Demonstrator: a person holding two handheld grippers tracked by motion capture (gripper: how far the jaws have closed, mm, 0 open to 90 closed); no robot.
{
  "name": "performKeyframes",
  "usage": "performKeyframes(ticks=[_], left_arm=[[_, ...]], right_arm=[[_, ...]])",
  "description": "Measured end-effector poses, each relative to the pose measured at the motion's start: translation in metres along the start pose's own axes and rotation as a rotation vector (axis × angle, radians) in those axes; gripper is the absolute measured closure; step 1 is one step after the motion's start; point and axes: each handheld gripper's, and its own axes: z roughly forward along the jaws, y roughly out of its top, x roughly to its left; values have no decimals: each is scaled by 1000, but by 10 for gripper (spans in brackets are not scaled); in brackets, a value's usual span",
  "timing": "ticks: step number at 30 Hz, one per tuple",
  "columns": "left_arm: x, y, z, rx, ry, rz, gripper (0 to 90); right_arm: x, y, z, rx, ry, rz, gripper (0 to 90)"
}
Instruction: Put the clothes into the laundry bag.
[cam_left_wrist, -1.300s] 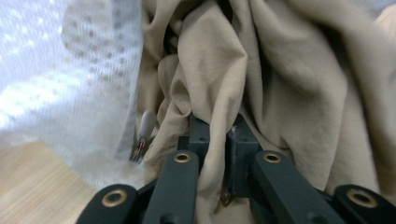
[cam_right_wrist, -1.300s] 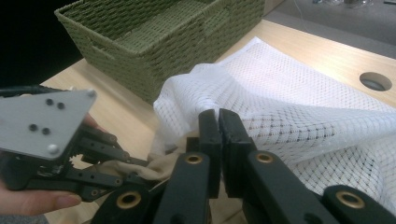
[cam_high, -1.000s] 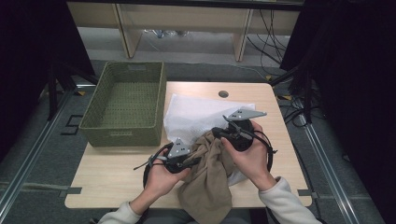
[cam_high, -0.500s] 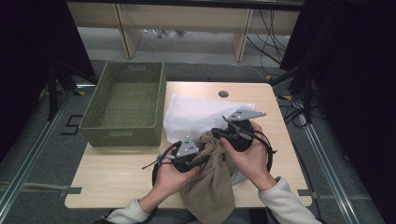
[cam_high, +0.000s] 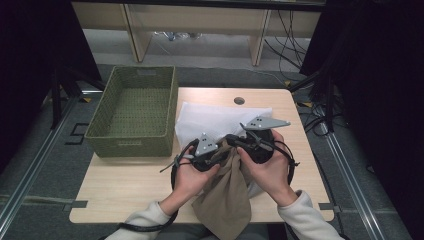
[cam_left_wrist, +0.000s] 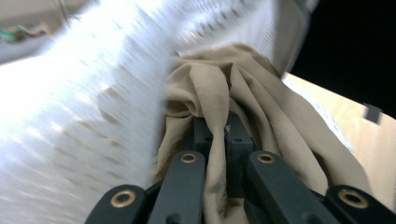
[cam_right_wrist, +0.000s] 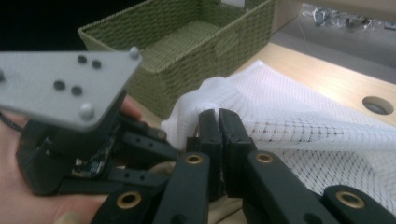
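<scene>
A tan cloth (cam_high: 225, 200) hangs from both grippers over the table's front edge. My left gripper (cam_high: 225, 151) is shut on its bunched top; in the left gripper view the fabric (cam_left_wrist: 261, 121) runs between the closed jaws of that gripper (cam_left_wrist: 217, 130). A white mesh bag (cam_high: 210, 122) lies on the table behind the cloth. My right gripper (cam_high: 240, 146) sits close beside the left one. Its jaws (cam_right_wrist: 218, 119) are shut, and the rim of the mesh bag (cam_right_wrist: 299, 130) appears pinched at their tips. The left gripper's grey plate (cam_right_wrist: 65, 88) sits in a hand just to the left.
A green woven basket (cam_high: 100, 135) stands off the table's left side, level with its top. A round cable hole (cam_high: 239, 100) is near the table's far edge. Bare wood (cam_high: 125, 190) lies at the front left. Cables trail from both grippers.
The left gripper has moved right and slightly up with the tan cloth, closing in on the right gripper. The right gripper has stayed put.
</scene>
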Motion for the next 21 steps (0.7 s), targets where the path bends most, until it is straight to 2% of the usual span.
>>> performKeyframes(ticks=[1,3,5,6,8,9,10,11,12,13,15,16,17,18,19,21], left_arm=[[1,3,-1,-7,18,2,869],[3,8,-4,-24,37,15,869],[4,11,-5,-36,50,20,869],[4,11,-4,-38,55,23,868],[3,7,2,-31,60,47,865],[2,4,6,-21,64,61,861],[1,0,12,-4,66,80,854],[1,-5,18,11,64,113,848],[0,-10,23,29,66,122,842],[0,-15,29,47,65,145,836],[-1,-24,41,66,58,136,823],[-2,-28,46,72,71,138,814],[-2,-31,50,88,68,150,805],[-3,-34,54,87,61,145,794],[0,-35,54,147,47,195,780],[0,-37,57,147,25,182,753]], right_arm=[[-1,1,-2,-7,-17,-4,897],[-1,1,-2,-23,7,7,897],[-1,2,-5,-22,2,14,897],[-2,2,-5,-32,-10,5,897],[-2,1,-3,-31,-3,24,896],[-4,1,-2,-29,-7,14,897],[-3,1,-2,-13,-21,27,897],[-5,0,0,-8,-15,31,897],[-7,-1,2,-9,-5,16,897],[-8,-1,3,1,-8,34,897],[-10,-3,5,19,-20,40,896],[-13,-3,7,18,-36,20,896],[-13,-4,8,29,-30,28,896],[-14,-5,9,35,-24,40,896],[-15,-5,10,36,-22,31,897],[-16,-6,11,45,-22,51,896]])
